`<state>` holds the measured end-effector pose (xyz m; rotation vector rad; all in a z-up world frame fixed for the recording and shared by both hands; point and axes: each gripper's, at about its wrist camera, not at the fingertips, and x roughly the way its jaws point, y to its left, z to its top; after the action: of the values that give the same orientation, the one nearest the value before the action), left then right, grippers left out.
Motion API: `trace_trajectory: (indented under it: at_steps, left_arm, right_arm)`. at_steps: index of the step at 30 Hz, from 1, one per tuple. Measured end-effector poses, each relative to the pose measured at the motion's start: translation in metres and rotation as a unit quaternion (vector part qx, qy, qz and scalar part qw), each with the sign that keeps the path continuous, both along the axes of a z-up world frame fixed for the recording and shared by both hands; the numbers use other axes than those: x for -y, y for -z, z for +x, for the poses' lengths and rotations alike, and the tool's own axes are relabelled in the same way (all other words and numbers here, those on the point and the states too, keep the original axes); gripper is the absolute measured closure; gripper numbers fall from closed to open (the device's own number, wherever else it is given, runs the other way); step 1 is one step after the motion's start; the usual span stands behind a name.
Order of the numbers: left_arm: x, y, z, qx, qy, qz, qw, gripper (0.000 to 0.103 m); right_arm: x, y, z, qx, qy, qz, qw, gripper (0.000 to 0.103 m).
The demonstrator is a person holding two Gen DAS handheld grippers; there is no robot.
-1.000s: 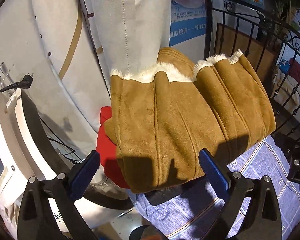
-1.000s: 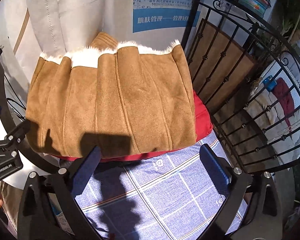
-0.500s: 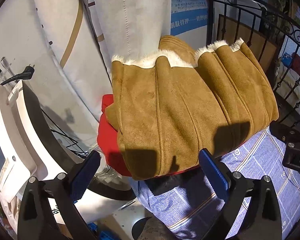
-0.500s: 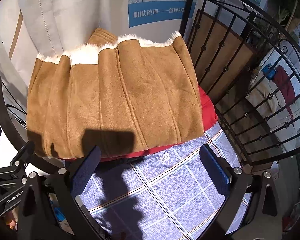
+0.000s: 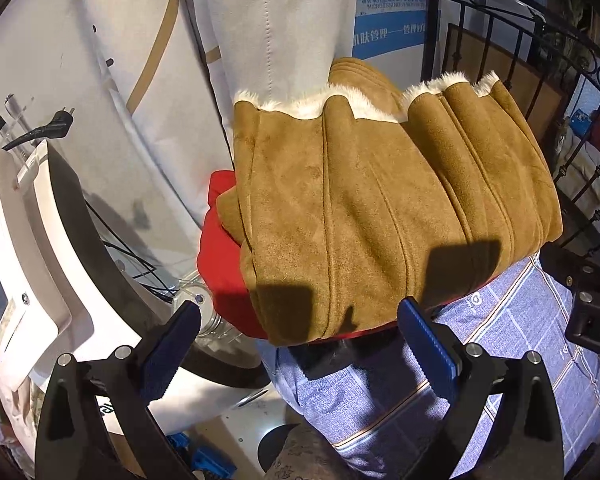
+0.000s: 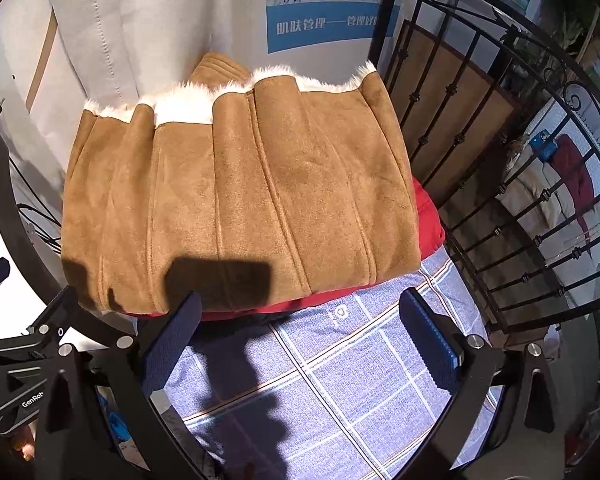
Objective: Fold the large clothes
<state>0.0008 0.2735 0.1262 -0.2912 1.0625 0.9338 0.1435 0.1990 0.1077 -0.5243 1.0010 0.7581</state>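
At far left a white machine (image 5: pixel 40 264) with a black edge stands beside the pile, and the left claw (image 5: pixel 300 344) hangs with its blue pads spread wide, holding nothing. The folded tan suede coat (image 6: pixel 236 204), trimmed in white fleece, lies on a red garment (image 5: pixel 220 248) over a blue checked cloth (image 6: pixel 340 380). The right claw (image 6: pixel 300 344) is likewise spread and empty above that cloth, with a black iron railing (image 6: pixel 500 184) at right.

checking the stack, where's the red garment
In both wrist views the red garment lies under the folded brown coat, on the blue checked cloth.
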Motion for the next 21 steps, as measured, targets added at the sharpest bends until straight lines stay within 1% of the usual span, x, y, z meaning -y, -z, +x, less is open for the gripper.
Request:
trace_trajectory:
  at_steps: [13, 21]
  left_arm:
    - [-0.0005, 0.0050, 0.0001, -0.002, 0.000, -0.010, 0.9999, 0.006]
    - [0.0003, 0.0038, 0.0011, -0.001, 0.002, -0.007, 1.0000, 0.006]
  right_arm:
    - [-0.0020, 0.0014, -0.0008, 0.000, -0.002, -0.003, 1.000, 0.006]
    - [-0.0020, 0.0036, -0.0012, -0.001, -0.002, -0.005, 1.000, 0.006]
